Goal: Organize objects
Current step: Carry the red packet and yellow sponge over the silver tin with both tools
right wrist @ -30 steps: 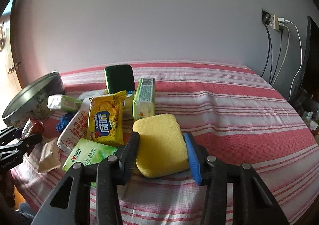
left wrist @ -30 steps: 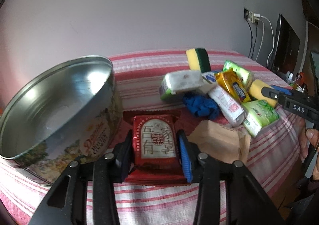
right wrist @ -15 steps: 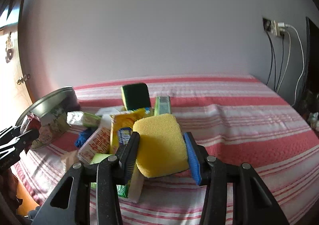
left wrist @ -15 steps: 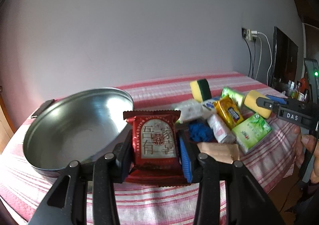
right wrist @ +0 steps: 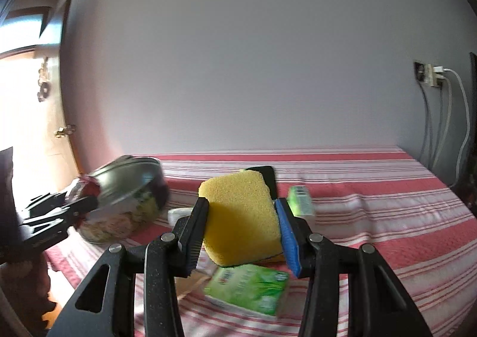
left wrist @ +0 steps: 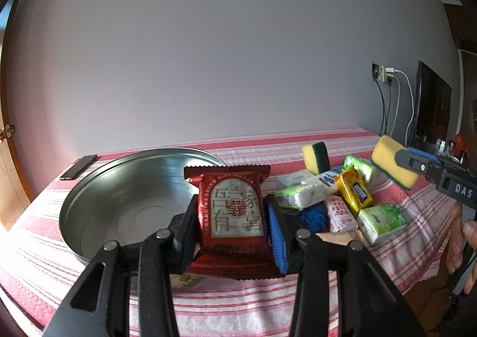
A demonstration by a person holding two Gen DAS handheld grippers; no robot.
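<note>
Gripping a red snack packet (left wrist: 234, 214) in the left claw (left wrist: 234, 229) above the round tin (left wrist: 131, 202) and a yellow sponge (right wrist: 241, 214) in the right claw (right wrist: 243, 229), hovering over the red-striped worktop (right wrist: 372, 188) beside a plain pale wall (left wrist: 208, 53) with plugged cables (right wrist: 444, 116).

We have lifted the red snack packet (left wrist: 233, 214) and the yellow sponge (right wrist: 242, 219) clear of the striped tablecloth (right wrist: 387, 217), packet now fronting the round tin (left wrist: 131, 202).

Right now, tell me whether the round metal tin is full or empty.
Empty. The left wrist view shows the round metal tin's bare shiny floor; the red snack packet is clamped outside it.
</note>
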